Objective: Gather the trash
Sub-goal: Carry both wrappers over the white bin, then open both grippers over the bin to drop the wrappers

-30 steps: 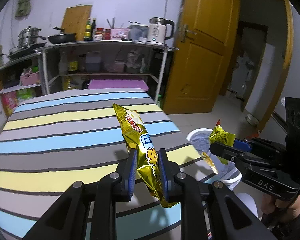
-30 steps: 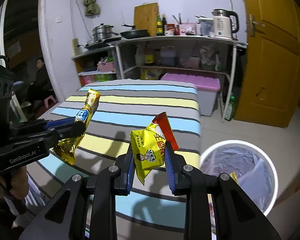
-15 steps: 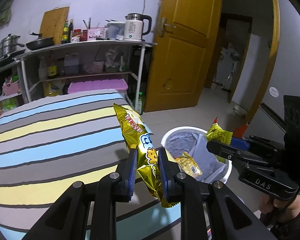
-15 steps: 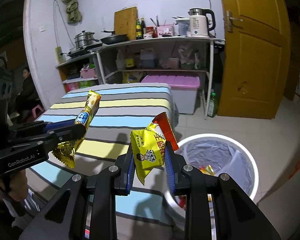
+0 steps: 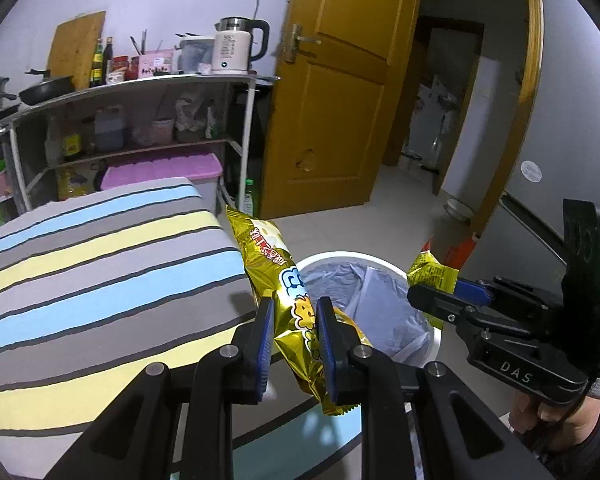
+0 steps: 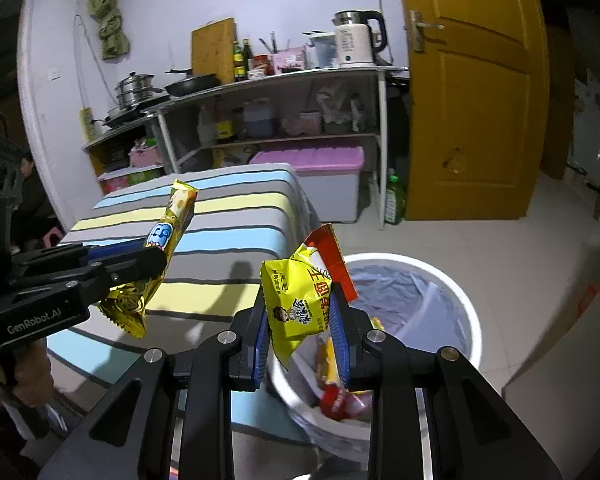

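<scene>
My left gripper (image 5: pixel 294 312) is shut on a long gold snack wrapper (image 5: pixel 278 276), held upright at the right edge of the striped table (image 5: pixel 100 280). My right gripper (image 6: pixel 302 312) is shut on a yellow and red snack bag (image 6: pixel 300 300). That bag hangs over the near rim of a white trash bin (image 6: pixel 466 316) lined with a grey bag, with wrappers lying inside. In the left wrist view the bin (image 5: pixel 434 336) sits just beyond the gold wrapper, and the right gripper (image 5: pixel 432 296) reaches over it from the right.
A metal shelf rack (image 5: pixel 140 92) with a kettle, pan and bottles stands at the back wall. A pink-lidded box (image 6: pixel 320 176) sits under it. An orange door (image 6: pixel 476 100) stands at the right, and a green bottle (image 6: pixel 394 200) is on the floor.
Both grippers have swung right from over the table toward the bin, each still gripping its wrapper. The bin now fills more of both views.
</scene>
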`<state>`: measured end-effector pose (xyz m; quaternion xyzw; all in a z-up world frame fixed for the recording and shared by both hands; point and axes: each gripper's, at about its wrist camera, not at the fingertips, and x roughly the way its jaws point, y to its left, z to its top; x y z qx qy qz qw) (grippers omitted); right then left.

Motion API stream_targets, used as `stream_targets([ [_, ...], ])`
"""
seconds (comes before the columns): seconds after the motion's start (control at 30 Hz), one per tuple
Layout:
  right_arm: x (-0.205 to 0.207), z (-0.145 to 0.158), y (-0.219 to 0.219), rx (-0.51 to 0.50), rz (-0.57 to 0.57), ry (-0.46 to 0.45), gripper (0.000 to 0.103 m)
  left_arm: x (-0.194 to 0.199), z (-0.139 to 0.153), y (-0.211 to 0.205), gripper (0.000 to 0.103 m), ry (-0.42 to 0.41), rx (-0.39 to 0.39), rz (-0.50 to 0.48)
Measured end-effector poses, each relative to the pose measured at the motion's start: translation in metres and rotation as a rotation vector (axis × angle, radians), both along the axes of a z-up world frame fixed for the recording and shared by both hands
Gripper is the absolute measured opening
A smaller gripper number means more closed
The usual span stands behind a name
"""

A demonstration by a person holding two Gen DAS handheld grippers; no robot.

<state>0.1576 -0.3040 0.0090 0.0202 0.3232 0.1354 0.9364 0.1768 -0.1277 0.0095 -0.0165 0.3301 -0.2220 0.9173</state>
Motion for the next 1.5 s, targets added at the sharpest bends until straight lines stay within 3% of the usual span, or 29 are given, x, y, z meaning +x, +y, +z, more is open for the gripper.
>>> stream_targets([
  [0.97, 0.028, -0.046, -0.054, 0.023, -0.124, 0.118, 0.028, 0.054, -0.052, -0.075, 0.022, 0.11, 0.061, -0.103],
  [1.1, 0.032, -0.052, -0.057, 0.02, -0.143, 0.131, 0.034, 0.059, -0.057, -0.078, 0.024, 0.129, 0.067, -0.098],
  [1.17, 0.032, -0.053, -0.057, 0.024, -0.146, 0.132, 0.042, 0.061, -0.059, -0.078, 0.033, 0.142, 0.058, -0.096],
  [1.5, 0.026, -0.048, -0.054, 0.006, -0.153, 0.12, 0.042, 0.055, -0.054, -0.069, 0.034, 0.125, 0.04, -0.081],
])
